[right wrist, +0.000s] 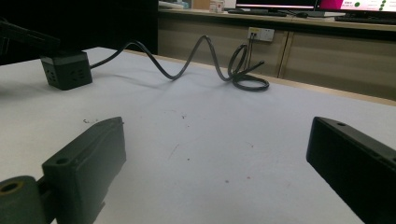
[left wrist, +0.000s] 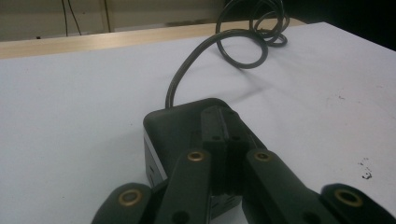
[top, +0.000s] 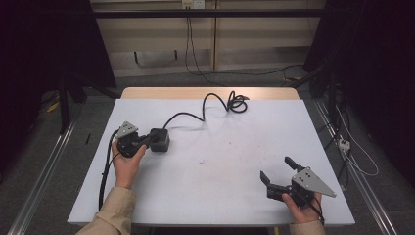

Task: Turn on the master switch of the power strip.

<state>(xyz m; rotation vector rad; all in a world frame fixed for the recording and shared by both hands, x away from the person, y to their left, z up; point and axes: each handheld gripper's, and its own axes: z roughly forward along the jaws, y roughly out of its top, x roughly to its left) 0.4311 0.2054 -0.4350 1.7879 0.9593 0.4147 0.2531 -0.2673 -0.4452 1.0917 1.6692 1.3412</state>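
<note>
- High view: we see the left gripper (top: 149, 140) at centre left of the frame, its jaws pressed together over the top of a black power cube (top: 160, 139) on the white table (top: 220, 196). The cube's black cord (top: 215, 100) runs toward the upper centre and ends in a coil. The right gripper (top: 276, 171), lower right, stands spread and empty, well apart from the cube; the left hand is plainly the nearer.
- Left gripper view: we see the jaws closed flat against each other, lying on the cube's (left wrist: 177, 126) top, the cord (left wrist: 243, 51) leading toward the top of the frame. No label is readable.
- Right gripper view: between the wide-open jaws we see bare table; the cube (right wrist: 66, 70) sits upper left, sockets facing us. We read no writing.
</note>
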